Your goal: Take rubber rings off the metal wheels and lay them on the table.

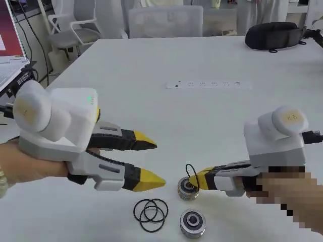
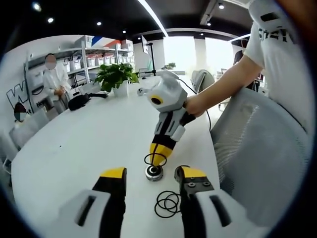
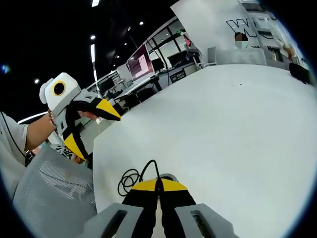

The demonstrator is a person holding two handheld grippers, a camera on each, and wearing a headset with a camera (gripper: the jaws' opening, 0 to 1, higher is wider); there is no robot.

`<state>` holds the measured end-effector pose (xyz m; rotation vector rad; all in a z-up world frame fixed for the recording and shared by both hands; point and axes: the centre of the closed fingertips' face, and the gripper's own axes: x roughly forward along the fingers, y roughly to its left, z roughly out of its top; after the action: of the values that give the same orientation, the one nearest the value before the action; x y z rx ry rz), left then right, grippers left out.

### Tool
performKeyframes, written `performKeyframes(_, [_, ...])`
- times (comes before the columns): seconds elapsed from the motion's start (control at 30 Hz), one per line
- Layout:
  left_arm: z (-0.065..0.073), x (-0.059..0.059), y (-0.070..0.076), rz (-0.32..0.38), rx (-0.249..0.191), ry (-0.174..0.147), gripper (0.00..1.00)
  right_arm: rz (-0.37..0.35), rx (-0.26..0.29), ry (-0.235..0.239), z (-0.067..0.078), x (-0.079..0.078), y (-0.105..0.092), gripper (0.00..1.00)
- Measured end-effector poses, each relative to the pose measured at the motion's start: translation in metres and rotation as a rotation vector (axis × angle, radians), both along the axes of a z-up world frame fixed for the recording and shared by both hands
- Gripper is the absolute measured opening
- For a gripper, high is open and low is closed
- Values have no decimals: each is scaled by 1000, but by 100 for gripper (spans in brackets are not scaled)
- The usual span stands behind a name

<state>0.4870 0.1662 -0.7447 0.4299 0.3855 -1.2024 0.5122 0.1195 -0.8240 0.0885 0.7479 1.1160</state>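
Two metal wheels lie near the table's front edge: one (image 1: 186, 188) at the tips of my right gripper (image 1: 198, 179), the other (image 1: 193, 222) just in front of it. The right gripper is shut on a thin black rubber ring (image 1: 190, 170) that stands up as a loop above the first wheel. In the right gripper view the ring (image 3: 150, 167) rises from the closed yellow tips (image 3: 159, 184). Several loose rings (image 1: 150, 212) lie flat to the left of the wheels. My left gripper (image 1: 151, 160) hovers open, holding nothing, above and left of them.
A white power strip (image 1: 209, 84) lies mid-table and a black bag (image 1: 275, 35) at the far right. A laptop (image 1: 7, 50) stands at the left edge, with chairs (image 1: 165, 21) behind the table. A potted plant (image 2: 116, 74) stands at the far end.
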Motion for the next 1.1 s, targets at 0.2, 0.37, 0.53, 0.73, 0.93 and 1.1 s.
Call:
performKeyframes(0.2, [3,-8,17,14,26,-20,43,4,5,2,1,0,1,0])
performKeyframes(0.37, [4,-17,30,33,36,-21,50,8,15,-1,4,0,3,0])
performKeyframes(0.53, [7,-24,42,68,25,-23,55,14,24,-6,9,-1,6,0])
performKeyframes(0.73, [10,-29,60,140,0,-25,60,30,30,-13,14,-4,12,0])
performKeyframes(0.93, [11,-38,73,204,-31,-13,64,51,30,-22,15,-8,16,0])
performKeyframes(1.1, [10,-48,80,248,-60,-1,68,63,26,-30,16,-11,19,0])
